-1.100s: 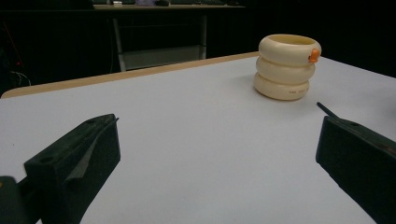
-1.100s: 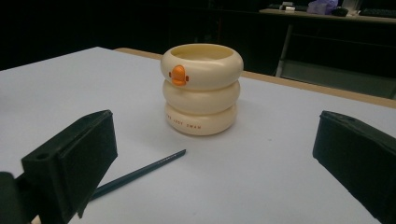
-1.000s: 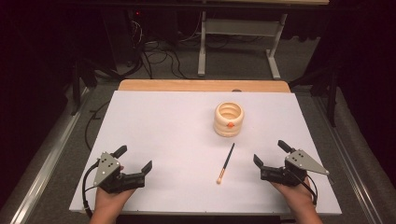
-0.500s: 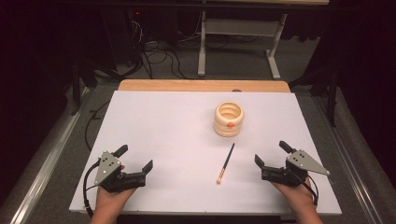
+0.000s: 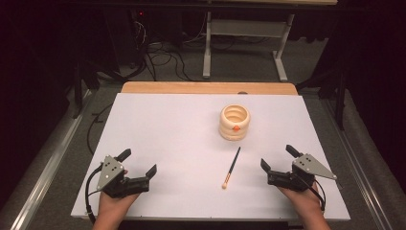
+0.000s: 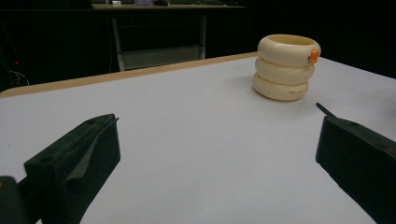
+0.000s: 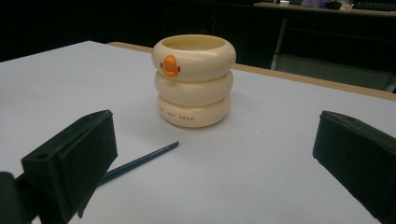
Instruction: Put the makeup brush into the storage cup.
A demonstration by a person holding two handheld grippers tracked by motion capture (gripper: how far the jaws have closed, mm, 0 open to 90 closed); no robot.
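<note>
Centrally, a glossy cream three-ringed holder (image 5: pixel 234 122), slim dark brush (image 5: pixel 231 167) beside; left gripper (image 5: pixel 139 163) and right gripper (image 5: pixel 276 156) jaws spread.

**Matt white surface, glossy cream holder**

The surface (image 5: pixel 167 143) looks smooth, matt white, edged at the upper frame by a pale wood strip (image 5: pixel 206 87). The ringed holder (image 5: pixel 234 122) at centre right looks like glossy cream plastic with an orange knob. The jaws look matt black plastic; each gripper's plate is dull grey.
</note>
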